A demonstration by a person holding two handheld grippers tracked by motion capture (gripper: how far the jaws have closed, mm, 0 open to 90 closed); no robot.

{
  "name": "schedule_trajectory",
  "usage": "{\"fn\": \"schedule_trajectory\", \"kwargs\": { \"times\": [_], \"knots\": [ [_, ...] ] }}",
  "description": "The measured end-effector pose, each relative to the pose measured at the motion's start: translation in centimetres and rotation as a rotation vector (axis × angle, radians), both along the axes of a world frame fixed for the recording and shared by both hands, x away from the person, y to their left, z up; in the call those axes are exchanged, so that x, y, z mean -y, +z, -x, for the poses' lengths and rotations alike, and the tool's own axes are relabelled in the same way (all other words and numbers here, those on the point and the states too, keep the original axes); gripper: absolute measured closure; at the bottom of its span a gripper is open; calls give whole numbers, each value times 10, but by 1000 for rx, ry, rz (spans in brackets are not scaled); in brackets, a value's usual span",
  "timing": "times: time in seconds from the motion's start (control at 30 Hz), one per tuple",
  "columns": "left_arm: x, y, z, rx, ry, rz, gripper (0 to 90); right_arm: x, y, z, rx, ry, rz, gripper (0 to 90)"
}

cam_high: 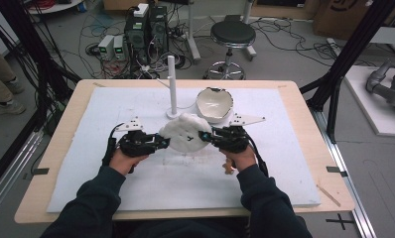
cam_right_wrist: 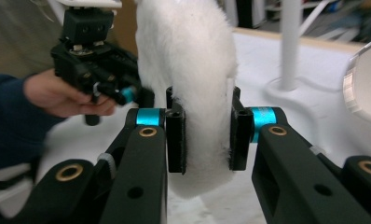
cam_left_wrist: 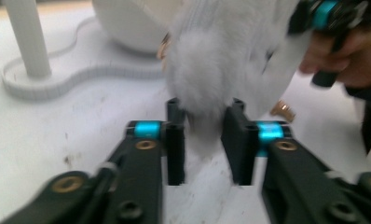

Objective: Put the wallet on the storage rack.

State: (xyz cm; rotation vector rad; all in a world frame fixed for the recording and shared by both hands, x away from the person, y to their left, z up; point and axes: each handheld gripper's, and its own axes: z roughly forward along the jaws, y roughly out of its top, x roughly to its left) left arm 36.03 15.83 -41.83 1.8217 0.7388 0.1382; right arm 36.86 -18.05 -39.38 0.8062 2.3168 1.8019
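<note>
A fluffy white plush thing (cam_high: 185, 134) hangs just above the middle of the white mat (cam_high: 136, 188), held from both sides. My left gripper (cam_high: 163, 141) pinches its left end; in the left gripper view the jaws (cam_left_wrist: 204, 126) close on a soft tuft of the plush (cam_left_wrist: 207, 70). My right gripper (cam_high: 208, 135) clamps its right side, and the plush (cam_right_wrist: 183, 46) bulges above and below the jaws (cam_right_wrist: 205, 116). The right gripper (cam_left_wrist: 323, 14) and the left gripper (cam_right_wrist: 127, 93) face each other across the plush.
A white post on a flat base (cam_high: 172, 84) stands just behind the plush. A white bowl-like shell (cam_high: 214, 104) sits to its right. A small brass piece (cam_left_wrist: 282, 109) lies on the mat. A stool (cam_high: 232, 34) and cables are on the floor beyond the table.
</note>
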Motion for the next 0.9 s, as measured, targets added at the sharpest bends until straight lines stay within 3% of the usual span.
{"fn": "schedule_trajectory", "kwargs": {
  "times": [0.03, 0.07, 0.1, 0.13, 0.23, 0.3, 0.33, 0.4, 0.43, 0.5, 0.53, 0.63, 0.8, 0.9],
  "knots": [
    [-1, -1, -1, -7, 9, 0, 634, 1, 3, 1, 31, -15, 25, 754],
    [-1, -1, -1, -7, 9, 0, 580, 1, 3, 1, 31, -15, 25, 754],
    [-3, 0, -2, -8, 30, 9, 523, 5, 9, 3, 81, -36, 65, 753],
    [-6, 0, -3, -6, 51, 18, 523, 5, 9, 3, 81, -36, 65, 753],
    [-21, 3, -5, 3, 123, 48, 431, 12, 24, 3, 150, -45, 102, 754],
    [-26, 3, -6, 11, 133, 49, 418, 15, 32, 3, 186, -47, 139, 754],
    [-29, 4, -6, 20, 142, 50, 418, 15, 32, 3, 186, -47, 139, 754],
    [-39, 7, -5, 63, 160, 52, 366, 17, 46, 0, 239, -53, 200, 754],
    [-49, 9, -6, 86, 197, 35, 340, 18, 50, -2, 252, -55, 219, 754],
    [-54, 10, -6, 95, 220, 26, 272, 20, 61, -7, 281, -60, 250, 754],
    [-58, 10, -7, 99, 236, 22, 272, 20, 61, -7, 281, -60, 250, 754],
    [-75, 7, -10, 98, 297, 15, 253, 25, 83, -16, 319, -73, 305, 754],
    [-79, 5, -12, 87, 299, 18, 255, 32, 105, -29, 353, -99, 343, 754],
    [-77, 4, -12, 82, 296, 10, 255, 33, 111, -35, 369, -116, 375, 754]
  ]
}}
